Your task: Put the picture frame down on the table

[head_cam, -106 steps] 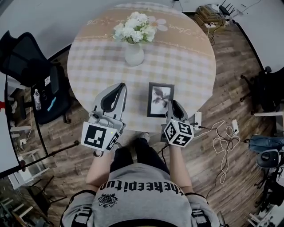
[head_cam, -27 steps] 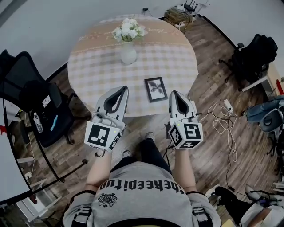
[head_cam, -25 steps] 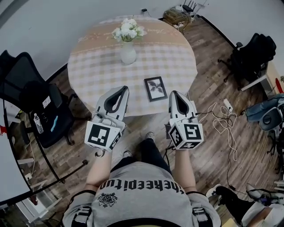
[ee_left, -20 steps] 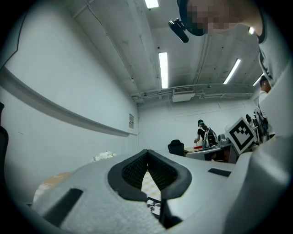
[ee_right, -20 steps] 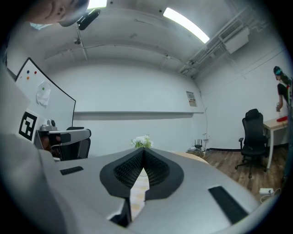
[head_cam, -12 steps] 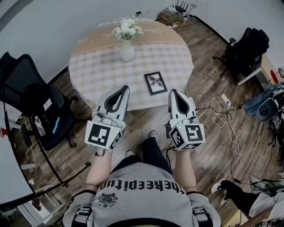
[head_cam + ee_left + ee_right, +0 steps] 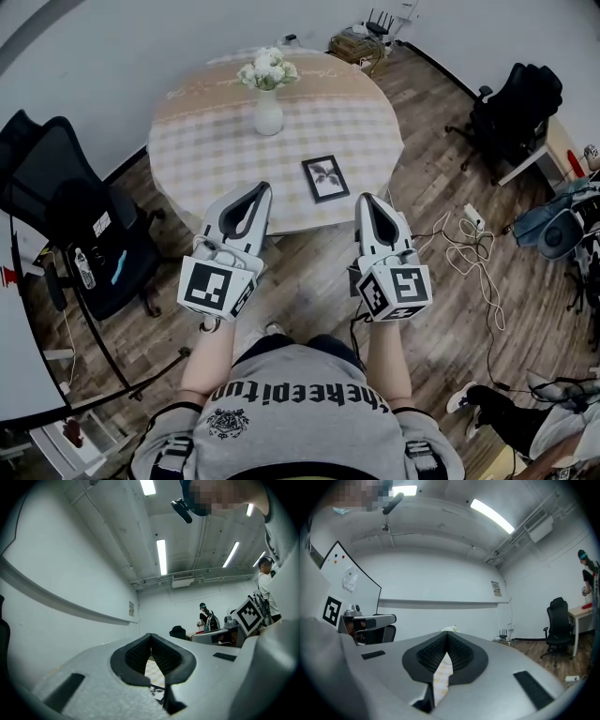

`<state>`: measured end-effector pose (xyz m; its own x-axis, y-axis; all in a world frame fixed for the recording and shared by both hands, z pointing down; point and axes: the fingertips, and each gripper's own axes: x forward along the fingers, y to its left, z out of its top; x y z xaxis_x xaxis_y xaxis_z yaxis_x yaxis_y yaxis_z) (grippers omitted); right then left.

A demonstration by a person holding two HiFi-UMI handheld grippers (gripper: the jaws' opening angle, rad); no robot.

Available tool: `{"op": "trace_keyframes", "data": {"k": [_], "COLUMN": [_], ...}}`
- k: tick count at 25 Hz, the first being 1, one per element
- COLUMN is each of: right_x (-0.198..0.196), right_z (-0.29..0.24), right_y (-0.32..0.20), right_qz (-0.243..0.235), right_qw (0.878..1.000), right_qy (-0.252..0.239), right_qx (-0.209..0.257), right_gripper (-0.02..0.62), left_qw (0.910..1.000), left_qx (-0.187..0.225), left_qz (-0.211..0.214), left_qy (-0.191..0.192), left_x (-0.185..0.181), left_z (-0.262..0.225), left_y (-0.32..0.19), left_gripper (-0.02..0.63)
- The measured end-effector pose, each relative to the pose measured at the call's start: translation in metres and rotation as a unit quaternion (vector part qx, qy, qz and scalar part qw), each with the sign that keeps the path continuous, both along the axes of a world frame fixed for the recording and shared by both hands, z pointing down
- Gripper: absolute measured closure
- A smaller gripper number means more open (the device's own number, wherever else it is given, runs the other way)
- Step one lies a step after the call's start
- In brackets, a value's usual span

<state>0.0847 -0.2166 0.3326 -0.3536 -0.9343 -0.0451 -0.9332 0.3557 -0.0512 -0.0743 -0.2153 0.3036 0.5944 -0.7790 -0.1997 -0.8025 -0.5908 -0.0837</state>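
Held level and side by side, the left hand-held gripper (image 7: 255, 188) and right hand-held gripper (image 7: 367, 199) have jaws together, empty. The picture frame (image 7: 325, 178) lies flat on the desk (image 7: 206, 141) ahead, between them and untouched.

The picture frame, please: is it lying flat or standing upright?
Lying flat: the picture frame rests on the table, its face turned straight up.

The floor (image 7: 305, 286) is dark wood planks, the walls (image 7: 112, 47) white. Black office chairs (image 7: 56, 192) stand at both sides; long lamps (image 7: 161, 557) shine overhead.
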Motion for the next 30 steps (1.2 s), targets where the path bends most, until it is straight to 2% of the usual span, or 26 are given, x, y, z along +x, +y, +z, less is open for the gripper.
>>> {"op": "trace_keyframes", "data": {"k": [30], "right_x": [0.062], "right_z": [-0.006], "right_y": [0.092], "right_qz": [-0.073], "right_qw": [0.997], "right_qy": [0.017], "right_qx": [0.005], "right_gripper": [0.589], "left_qw": [0.9983], "left_qx": [0.002], "left_qz": [-0.059], "left_qy": [0.003], "left_x": [0.076], "left_z": [-0.008], "left_y": [0.104], "left_gripper": [0.591]}}
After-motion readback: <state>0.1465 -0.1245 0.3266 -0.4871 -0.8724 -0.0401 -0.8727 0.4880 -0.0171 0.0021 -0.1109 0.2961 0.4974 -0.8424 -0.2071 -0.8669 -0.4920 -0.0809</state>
